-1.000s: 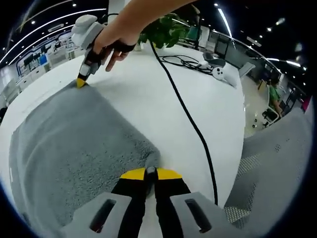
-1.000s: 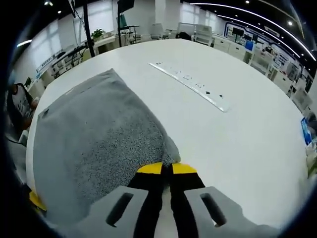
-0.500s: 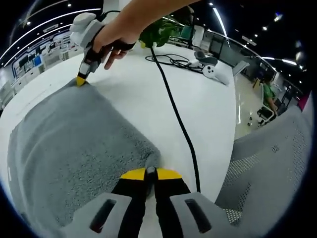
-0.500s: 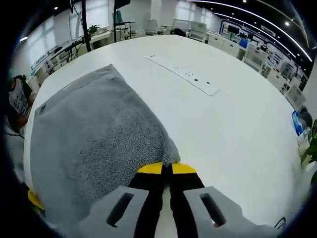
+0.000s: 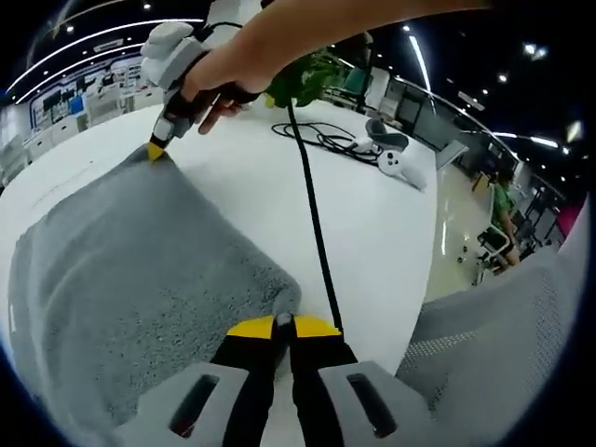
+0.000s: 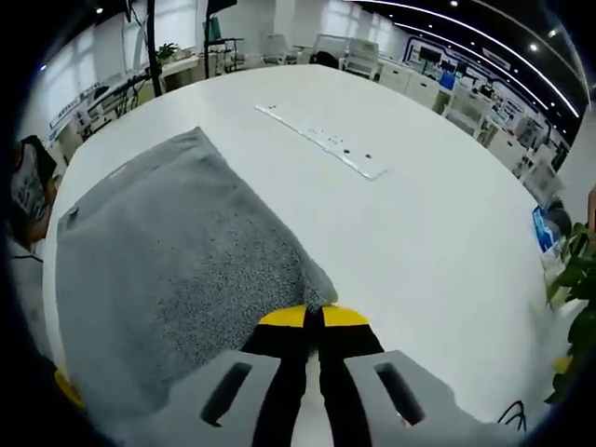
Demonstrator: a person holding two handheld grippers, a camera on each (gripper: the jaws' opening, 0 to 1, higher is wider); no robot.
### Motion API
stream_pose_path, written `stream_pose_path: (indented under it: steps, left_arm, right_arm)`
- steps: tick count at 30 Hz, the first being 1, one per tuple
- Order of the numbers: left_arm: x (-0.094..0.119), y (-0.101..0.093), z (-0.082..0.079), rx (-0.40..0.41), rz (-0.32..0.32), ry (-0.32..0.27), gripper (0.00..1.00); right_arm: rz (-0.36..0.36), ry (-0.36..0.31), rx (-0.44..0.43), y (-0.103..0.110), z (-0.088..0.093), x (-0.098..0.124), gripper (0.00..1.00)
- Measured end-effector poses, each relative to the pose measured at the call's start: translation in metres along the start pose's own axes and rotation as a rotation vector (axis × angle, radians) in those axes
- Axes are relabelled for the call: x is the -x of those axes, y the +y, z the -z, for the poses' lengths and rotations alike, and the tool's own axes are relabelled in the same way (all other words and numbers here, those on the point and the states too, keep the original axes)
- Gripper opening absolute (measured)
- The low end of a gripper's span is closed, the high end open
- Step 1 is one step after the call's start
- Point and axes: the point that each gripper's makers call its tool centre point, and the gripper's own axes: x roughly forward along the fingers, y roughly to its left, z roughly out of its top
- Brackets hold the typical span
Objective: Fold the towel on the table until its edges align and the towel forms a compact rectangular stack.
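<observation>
A grey towel [image 5: 130, 270] lies spread on the white table [image 5: 372, 223]. My left gripper [image 5: 283, 325] is shut on the towel's near corner in the left gripper view. At the towel's far corner in that view, my right gripper [image 5: 155, 150], held by a person's hand, pinches the cloth. In the right gripper view the same towel [image 6: 168, 261] stretches away to the left, and my right gripper [image 6: 312, 316] is shut on its corner. A yellow tip of the left gripper [image 6: 67, 386] peeks out at the towel's lower left edge.
A black cable [image 5: 312, 214] runs across the table from the right gripper toward me. A coiled cable and white controllers [image 5: 396, 158] lie at the far side, by a green plant [image 5: 307, 70]. A grey mesh chair [image 5: 503, 345] stands right. A long white strip [image 6: 321, 140] lies on the table.
Both cameras have shifted slightly, so the towel and table sit a little differently in view. Both grippers stay clamped on their towel corners.
</observation>
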Motion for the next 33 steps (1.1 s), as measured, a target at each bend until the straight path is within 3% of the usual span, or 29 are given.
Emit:
stream_pose_path:
  steps: [14,18,21,33]
  left_arm:
    - [0.036,0.007,-0.027,-0.002,-0.033,-0.086,0.05]
    - [0.047,0.012,-0.034,0.040,-0.043,-0.121,0.05]
    - [0.049,0.022,-0.033,0.052,-0.053,-0.139,0.05]
    - [0.069,0.033,-0.037,0.074,-0.079,-0.198,0.05]
  right_arm:
    - [0.012,-0.050,-0.025,0.004,-0.031,0.030,0.00]
    - [0.024,-0.062,-0.043,0.003,-0.039,0.037,0.00]
    - [0.031,-0.066,-0.045,0.003,-0.044,0.041,0.00]
    - [0.056,-0.080,-0.088,-0.009,-0.064,0.042,0.00]
